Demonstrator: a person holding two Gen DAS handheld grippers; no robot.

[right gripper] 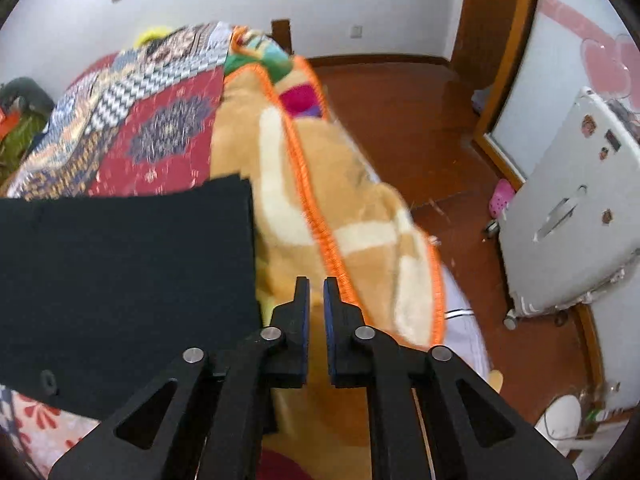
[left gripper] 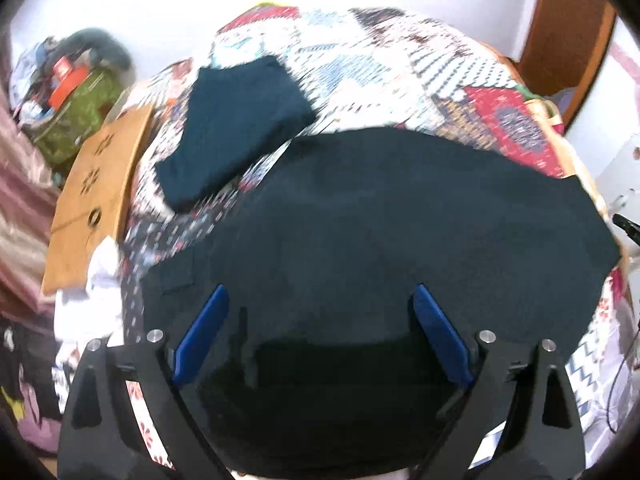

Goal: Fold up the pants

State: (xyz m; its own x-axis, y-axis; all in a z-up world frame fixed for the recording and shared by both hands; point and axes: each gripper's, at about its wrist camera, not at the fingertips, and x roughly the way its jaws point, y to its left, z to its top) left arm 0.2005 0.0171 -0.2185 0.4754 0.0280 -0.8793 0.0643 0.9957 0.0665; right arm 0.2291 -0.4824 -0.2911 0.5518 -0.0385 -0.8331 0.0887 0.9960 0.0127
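Note:
Dark pants (left gripper: pixel 400 220) lie spread flat on the patterned quilt (left gripper: pixel 360 68) of a bed. My left gripper (left gripper: pixel 320 296) is open, its blue pads wide apart just over the near part of the pants, holding nothing. In the right wrist view the pants (right gripper: pixel 120 264) fill the left side, with a straight edge at the right. My right gripper (right gripper: pixel 316 292) has its jaws almost closed with a narrow gap, empty, beside the pants' right edge over a tan blanket (right gripper: pixel 340 208).
A folded dark teal garment (left gripper: pixel 240 124) lies on the quilt beyond the pants. A brown cardboard sheet (left gripper: pixel 96 196) and piled bags (left gripper: pixel 76 92) sit at the left. The bed's right edge drops to a wooden floor (right gripper: pixel 420 128) with a white appliance (right gripper: pixel 572 208).

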